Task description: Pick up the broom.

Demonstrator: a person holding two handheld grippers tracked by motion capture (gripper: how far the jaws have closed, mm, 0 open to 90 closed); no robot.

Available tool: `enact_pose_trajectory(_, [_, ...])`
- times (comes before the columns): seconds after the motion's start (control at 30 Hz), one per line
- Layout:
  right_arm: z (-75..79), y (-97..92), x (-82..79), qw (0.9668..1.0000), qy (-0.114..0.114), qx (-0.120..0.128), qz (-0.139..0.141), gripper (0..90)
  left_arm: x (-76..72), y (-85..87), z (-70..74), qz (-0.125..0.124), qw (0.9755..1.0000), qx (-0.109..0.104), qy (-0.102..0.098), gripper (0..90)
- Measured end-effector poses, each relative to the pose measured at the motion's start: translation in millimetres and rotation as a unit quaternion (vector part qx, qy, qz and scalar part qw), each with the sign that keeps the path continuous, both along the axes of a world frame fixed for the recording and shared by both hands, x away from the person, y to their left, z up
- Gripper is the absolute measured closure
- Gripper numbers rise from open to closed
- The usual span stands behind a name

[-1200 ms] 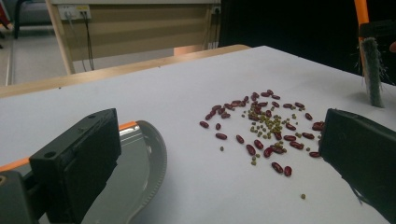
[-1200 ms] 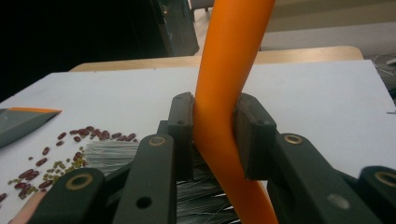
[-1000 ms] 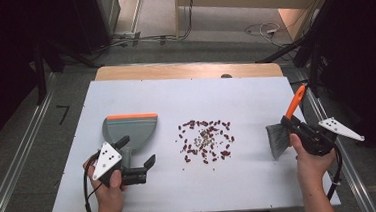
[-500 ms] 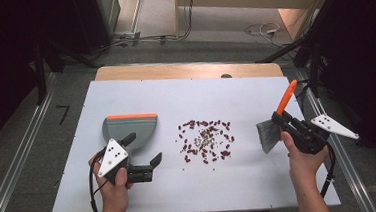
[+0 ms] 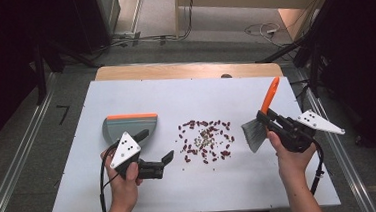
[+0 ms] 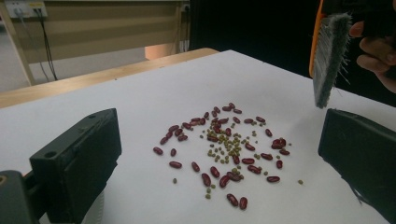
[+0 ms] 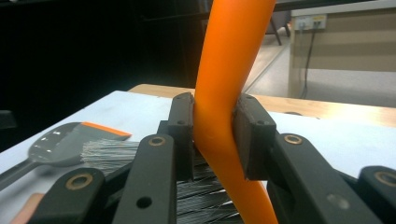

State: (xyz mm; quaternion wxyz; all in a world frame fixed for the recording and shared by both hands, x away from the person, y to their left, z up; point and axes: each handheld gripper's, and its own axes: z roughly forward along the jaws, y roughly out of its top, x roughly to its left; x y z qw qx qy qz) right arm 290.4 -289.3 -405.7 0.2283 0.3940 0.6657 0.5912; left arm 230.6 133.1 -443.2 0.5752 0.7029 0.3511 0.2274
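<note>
Orange-handled brush [image 5: 263, 121], one, is clamped in the right hand-held gripper [image 5: 272, 125], bristles hanging just right of the scattered beans [image 5: 206, 141]. One grey dustpan [image 5: 128, 125] lies beyond the left hand-held gripper [image 5: 162, 160], whose jaws stand apart, empty, on the white tabletop [image 5: 225, 93].

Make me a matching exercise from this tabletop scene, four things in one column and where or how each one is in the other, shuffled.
Things:
1. Grey dustpan with orange edge
2. Grey-bristled brush with orange handle
3. Scatter of red beans and small green beans
4. Left gripper

States:
A. Loose on the middle of the white table
B. Jaws open, holding nothing
C. Clamped by its handle in the right gripper
D. Lying flat at the table's left side

Pairs: 1-D, 2-C, 3-A, 4-B
</note>
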Motion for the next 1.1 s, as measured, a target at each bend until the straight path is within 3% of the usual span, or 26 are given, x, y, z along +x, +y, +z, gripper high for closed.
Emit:
enact_pose_trajectory(0.27, [3.6,25.2,-2.0,0.9996,-0.003,-0.004,0.027,68.8,6.4,-17.4,4.9,-0.020,0.9998,-0.001,0.008,0.0])
enact_pose_trajectory(0.37, [3.8,33.3,-3.3,0.9994,-0.003,-0.007,0.035,68.8,10.3,-24.2,4.8,-0.040,0.9990,-0.009,0.016,2.0])
enact_pose_trajectory(0.6, [6.3,52.3,-7.1,0.9986,-0.002,-0.007,0.052,68.8,13.2,-36.4,10.8,-0.047,0.9985,-0.028,0.009,2.8])
enact_pose_trajectory(0.77, [5.8,66.7,-11.3,0.9976,-0.009,-0.018,0.067,68.8,13.0,-44.1,9.5,-0.065,0.9974,-0.027,0.017,2.8])
enact_pose_trajectory(1.1, [7.7,81.3,-17.4,0.9969,-0.017,-0.011,0.076,68.8,8.7,-65.2,7.5,-0.094,0.9941,-0.040,0.035,4.2])
